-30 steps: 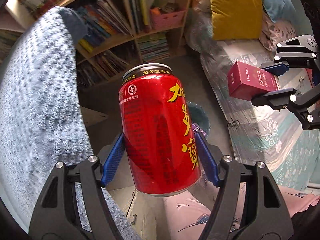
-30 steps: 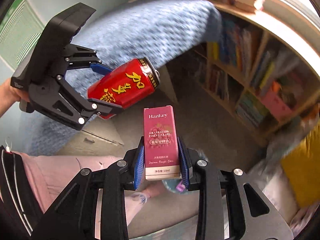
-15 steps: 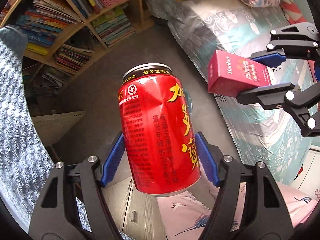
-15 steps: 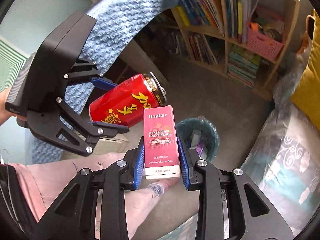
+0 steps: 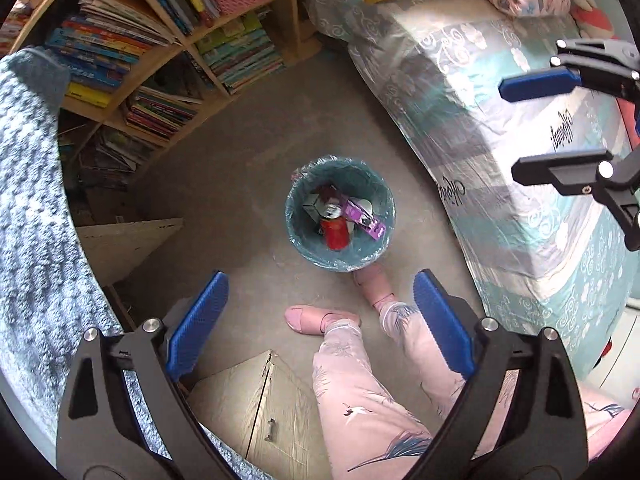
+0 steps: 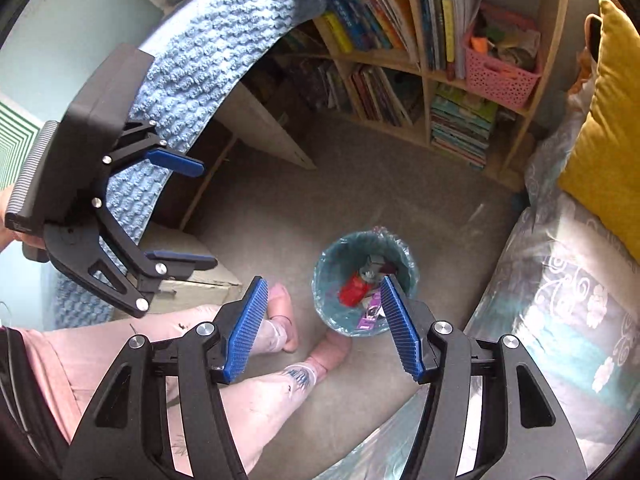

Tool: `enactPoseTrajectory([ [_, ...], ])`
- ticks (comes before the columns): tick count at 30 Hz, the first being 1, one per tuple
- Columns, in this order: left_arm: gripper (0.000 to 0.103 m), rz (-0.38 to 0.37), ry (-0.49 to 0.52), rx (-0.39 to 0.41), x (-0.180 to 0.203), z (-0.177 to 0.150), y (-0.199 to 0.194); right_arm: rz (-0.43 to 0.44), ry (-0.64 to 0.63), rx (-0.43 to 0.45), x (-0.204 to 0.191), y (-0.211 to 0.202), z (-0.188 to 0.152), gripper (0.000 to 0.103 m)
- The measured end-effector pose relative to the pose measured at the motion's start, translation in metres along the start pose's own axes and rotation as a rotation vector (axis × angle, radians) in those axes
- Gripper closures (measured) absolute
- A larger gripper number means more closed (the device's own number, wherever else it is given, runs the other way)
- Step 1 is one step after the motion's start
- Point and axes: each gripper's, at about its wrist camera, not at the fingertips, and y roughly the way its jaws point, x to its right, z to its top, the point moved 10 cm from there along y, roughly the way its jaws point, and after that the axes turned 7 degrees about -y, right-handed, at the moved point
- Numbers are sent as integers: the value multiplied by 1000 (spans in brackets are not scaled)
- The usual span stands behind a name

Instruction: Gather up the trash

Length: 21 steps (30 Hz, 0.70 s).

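Observation:
A teal bin [image 5: 294, 224] lined with a plastic bag stands on the grey floor, also in the right wrist view [image 6: 324, 292]. The red can [image 5: 335, 233] lies inside it among other trash, also seen in the right wrist view [image 6: 353, 289]. A purple wrapper [image 5: 366, 222] lies beside it. The dark red box is partly hidden at the back of the bin [image 5: 327, 191]. My left gripper [image 5: 320, 320] is open and empty above the bin. My right gripper [image 6: 324, 328] is open and empty, also high above the bin.
A wooden bookshelf [image 5: 168, 52] full of books stands behind the bin. A bed [image 5: 500, 140] with a patterned cover and a yellow pillow [image 6: 600, 120] is at the right. A blue knitted cloth [image 5: 32, 200] covers furniture at the left. The person's legs and pink slippers [image 5: 316, 318] are near the bin.
Both grippers have opened. The red can and the dark red box have dropped out of them into the bin below.

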Motion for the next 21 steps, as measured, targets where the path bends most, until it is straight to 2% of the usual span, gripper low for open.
enactPoseTrajectory([
  [3, 12, 4, -66, 65, -13, 2, -24, 0, -13, 15, -6, -9, 6, 34],
  [7, 8, 23, -182, 155, -39, 0, -60, 11, -76, 34, -28, -19, 26, 31],
  [11, 7, 62, -306, 238, -75, -12, -97, 30, -163, 64, -60, -27, 59, 22],
  [17, 7, 88, -486, 321, -132, -50, -141, 79, -305, 92, -126, -29, 116, 15],
  [21, 7, 136, -651, 380, -176, -96, -168, 113, -418, 107, -176, -27, 154, 14],
])
